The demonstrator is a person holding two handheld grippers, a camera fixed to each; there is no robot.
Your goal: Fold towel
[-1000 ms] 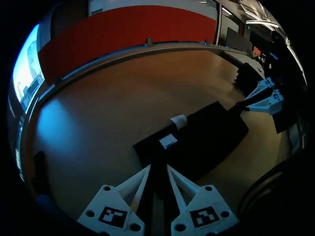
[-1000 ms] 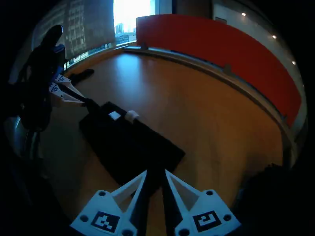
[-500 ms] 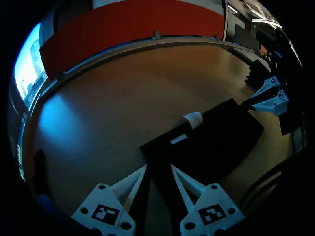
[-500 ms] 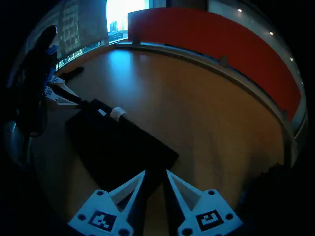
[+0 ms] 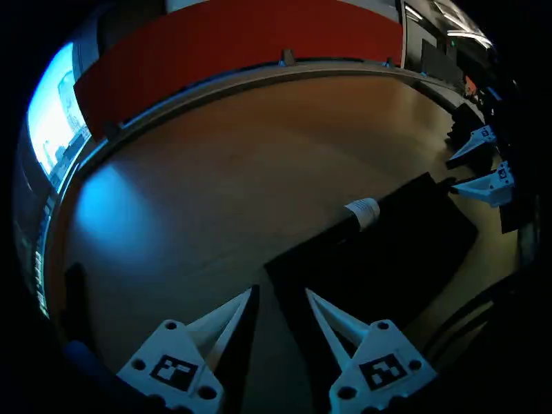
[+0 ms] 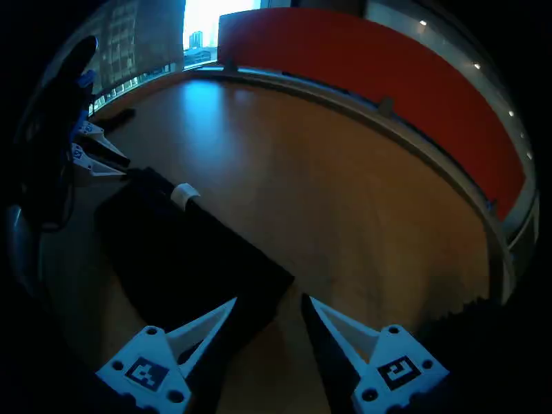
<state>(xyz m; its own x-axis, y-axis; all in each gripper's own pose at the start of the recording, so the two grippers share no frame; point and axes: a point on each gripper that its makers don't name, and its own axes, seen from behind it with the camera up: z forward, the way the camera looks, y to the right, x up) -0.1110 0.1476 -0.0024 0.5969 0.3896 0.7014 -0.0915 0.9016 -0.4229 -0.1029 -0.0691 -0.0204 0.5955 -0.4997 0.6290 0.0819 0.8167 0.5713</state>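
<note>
A black towel lies folded flat on the wooden table, with a white label on its far edge. My left gripper is open, and the towel's near corner lies just ahead of its fingertips, not pinched. At the towel's far corner the right gripper also stands open. In the right gripper view the same towel and label lie ahead of my open right gripper. The left gripper sits at the other end, fingers apart.
A red partition runs along the table's far edge, with bright windows beyond. A dark object lies on the table near the window. The dark figure of a person stands behind the left gripper.
Both grippers were shut on the towel's corners and have opened and let go. The towel has settled flat, its label turned onto the far edge.
</note>
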